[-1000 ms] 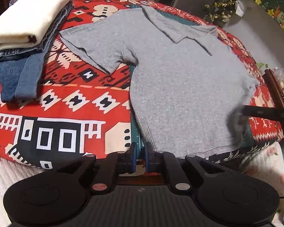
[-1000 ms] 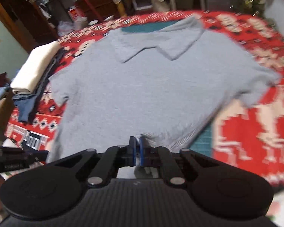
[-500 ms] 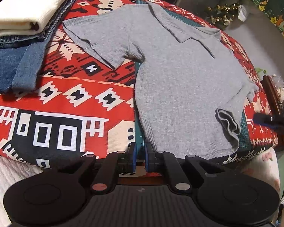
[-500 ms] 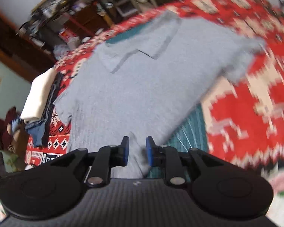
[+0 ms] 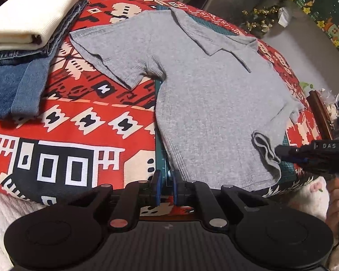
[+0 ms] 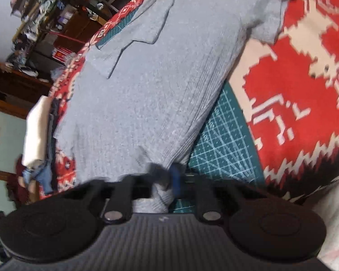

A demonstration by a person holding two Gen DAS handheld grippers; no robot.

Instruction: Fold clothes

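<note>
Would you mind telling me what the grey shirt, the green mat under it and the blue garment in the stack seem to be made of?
Grey shirt: soft matte knit, probably cotton jersey, going by the fine vertical ribs along its sides and its limp, curled hem corner.
Green mat: looks like a vinyl or rubber cutting mat; flat, smooth, printed with a white grid.
Blue garment: denim, judging by its mottled indigo weave and thick turned hem.

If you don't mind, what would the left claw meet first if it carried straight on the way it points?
Probably the dark green gridded cutting mat beside the lower left edge of the grey ribbed polo shirt; the left claw aims right at that seam, so depth leaves it uncertain.
</note>
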